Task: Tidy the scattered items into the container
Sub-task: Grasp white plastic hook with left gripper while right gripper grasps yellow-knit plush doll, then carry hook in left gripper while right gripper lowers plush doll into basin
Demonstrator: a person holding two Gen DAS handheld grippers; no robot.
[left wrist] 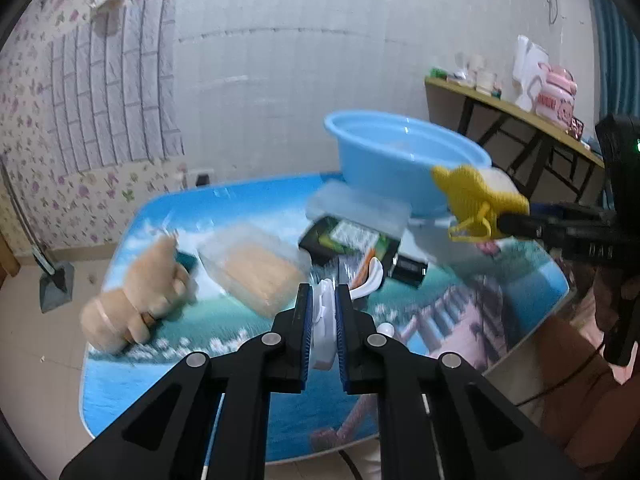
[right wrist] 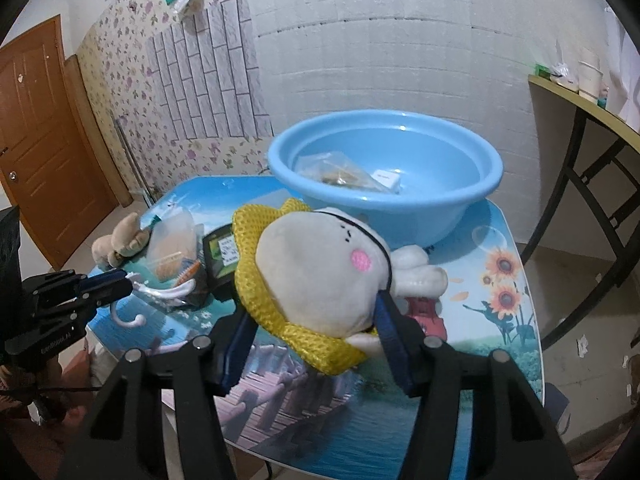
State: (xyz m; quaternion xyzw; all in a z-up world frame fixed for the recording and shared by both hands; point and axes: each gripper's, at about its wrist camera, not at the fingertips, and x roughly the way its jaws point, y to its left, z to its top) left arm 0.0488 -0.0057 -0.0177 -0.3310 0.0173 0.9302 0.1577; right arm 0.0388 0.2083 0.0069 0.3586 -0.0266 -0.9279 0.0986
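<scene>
The white object (left wrist: 325, 322) clamped in the left gripper (left wrist: 323, 300) is largely hidden by its 2 fingers. The brown plush (left wrist: 136, 292) is smeared by blur. The bag (right wrist: 340, 170) in the blue basin (right wrist: 384, 196) is too small to be identified.

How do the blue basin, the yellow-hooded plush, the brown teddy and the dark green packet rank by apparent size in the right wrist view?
1. Blue basin and yellow-hooded plush: alike, though the plush is nearer, so unsure.
2. Brown teddy and dark green packet: alike.
</scene>
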